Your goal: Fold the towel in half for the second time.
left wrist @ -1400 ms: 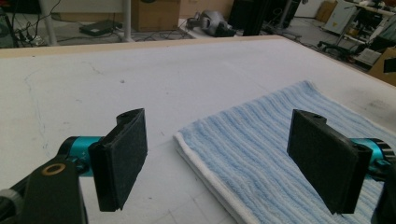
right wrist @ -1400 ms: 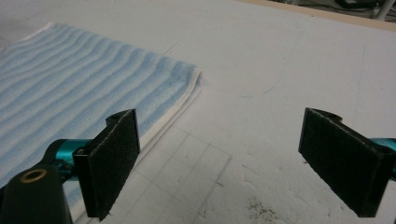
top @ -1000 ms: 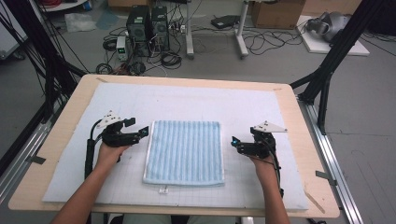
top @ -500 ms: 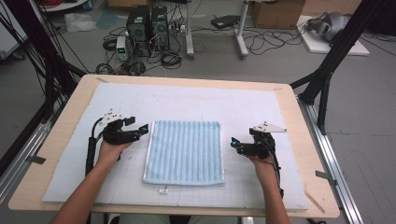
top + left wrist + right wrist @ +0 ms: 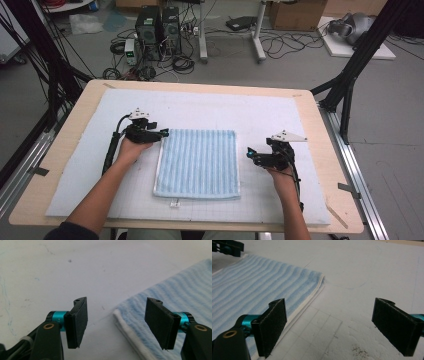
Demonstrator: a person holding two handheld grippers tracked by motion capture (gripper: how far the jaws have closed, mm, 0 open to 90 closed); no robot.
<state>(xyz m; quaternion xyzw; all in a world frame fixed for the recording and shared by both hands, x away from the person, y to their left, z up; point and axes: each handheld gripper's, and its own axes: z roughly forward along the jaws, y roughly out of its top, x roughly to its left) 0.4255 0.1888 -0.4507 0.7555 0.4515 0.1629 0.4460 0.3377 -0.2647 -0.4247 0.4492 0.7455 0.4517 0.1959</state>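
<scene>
A folded blue-and-white striped towel (image 5: 197,162) lies flat in the middle of the white mat (image 5: 225,112). My left gripper (image 5: 162,134) sits at the towel's far left corner. In the left gripper view that corner (image 5: 130,315) lies between the jaws of the left gripper (image 5: 117,315). The jaws have just been closing, but the pads do not press on the cloth. My right gripper (image 5: 250,154) rests just off the towel's right edge, jaws wide. In the right gripper view the right gripper (image 5: 335,322) has its left pad (image 5: 274,325) above the towel's edge (image 5: 307,302).
The mat covers a wooden table (image 5: 60,150). A small white tag (image 5: 174,204) sticks out from the towel's near edge. Black frame legs (image 5: 350,75) stand at the table's sides. Computer cases (image 5: 157,25) and cables lie on the floor beyond.
My left gripper has slid right to the towel's far left corner and its jaws stand narrower. The right gripper and the towel have not moved.
</scene>
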